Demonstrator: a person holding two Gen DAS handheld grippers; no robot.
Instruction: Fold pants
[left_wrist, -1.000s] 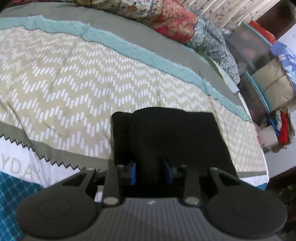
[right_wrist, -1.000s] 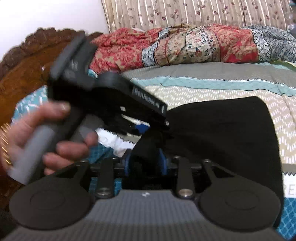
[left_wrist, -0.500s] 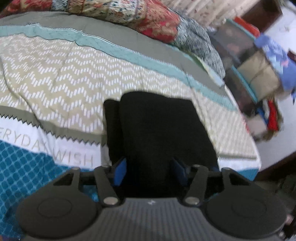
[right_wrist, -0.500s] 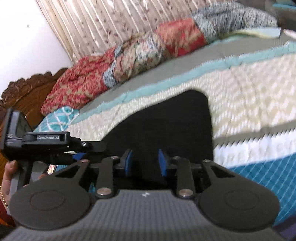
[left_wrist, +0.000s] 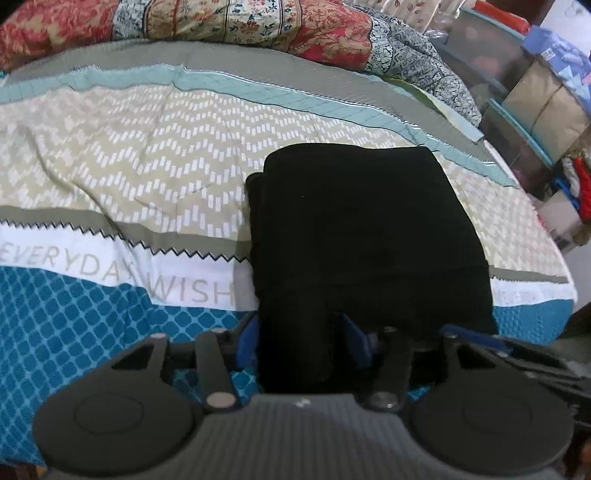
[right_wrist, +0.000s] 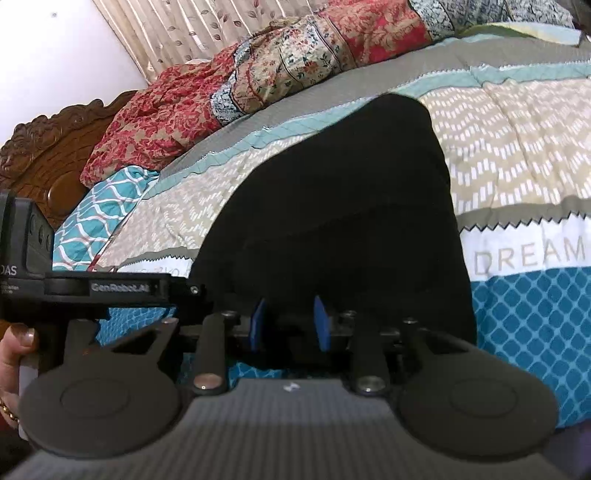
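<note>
The black pants (left_wrist: 354, 229) lie folded in a flat rectangle on the patterned bedspread (left_wrist: 147, 166). They also show in the right wrist view (right_wrist: 332, 206). My left gripper (left_wrist: 301, 339) is open at the pants' near edge, with the black cloth lying between its blue pads. My right gripper (right_wrist: 290, 325) is open at the near edge too, its blue pads apart with dark cloth between them. The left gripper's body (right_wrist: 92, 291) and the hand holding it show at the left of the right wrist view.
A red floral quilt (left_wrist: 221, 22) is bunched along the far side of the bed. A carved wooden headboard (right_wrist: 48, 155) stands at the left. Bins and piled clothes (left_wrist: 535, 96) stand beyond the bed's right edge.
Both grippers have opened and let go of the pants' edge. The pants now lie flat, and both grippers have drawn back toward the bed's near edge.
</note>
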